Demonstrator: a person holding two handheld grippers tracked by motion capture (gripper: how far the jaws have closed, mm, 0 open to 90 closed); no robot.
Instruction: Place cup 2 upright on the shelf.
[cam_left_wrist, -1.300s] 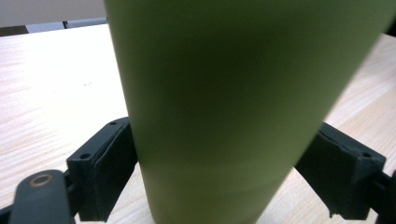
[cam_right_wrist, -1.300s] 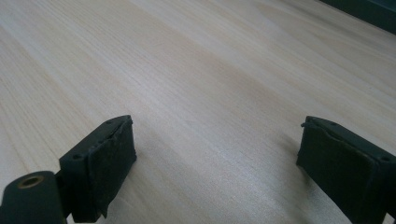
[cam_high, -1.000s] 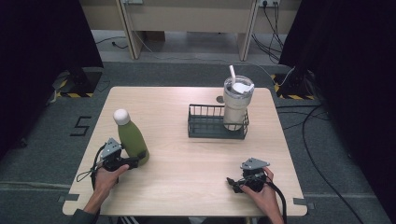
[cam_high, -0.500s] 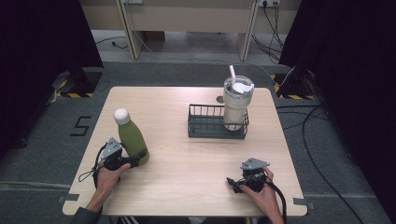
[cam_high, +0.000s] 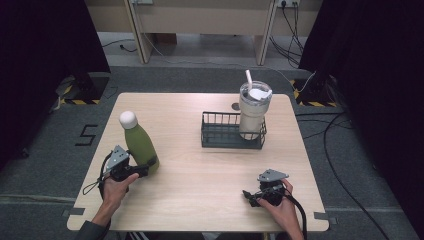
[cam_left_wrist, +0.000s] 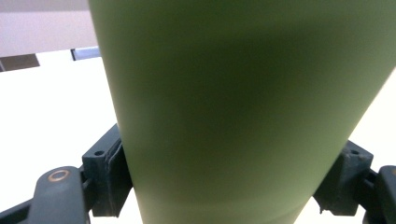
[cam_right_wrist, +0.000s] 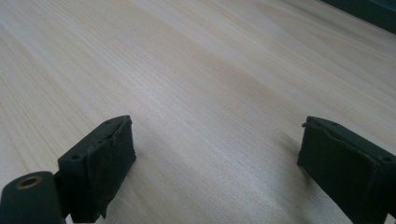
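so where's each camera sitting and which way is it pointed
High view: above the person's side of the table, facing forward and down; both hands show, the left tool at the green bottle, the right tool apart.
Left gripper view: on the left tool, looking along both jaws pressed on the bottle's sides.
Right gripper view: on the right tool, facing bare tabletop, jaws apart.
The high and left gripper views share the bottle.

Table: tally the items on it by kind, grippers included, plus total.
Green bottle with white cap: 1
Tumbler with lid and straw: 1
Black wire basket: 1
Handheld grippers: 2, left gripper and right gripper
Total: 5
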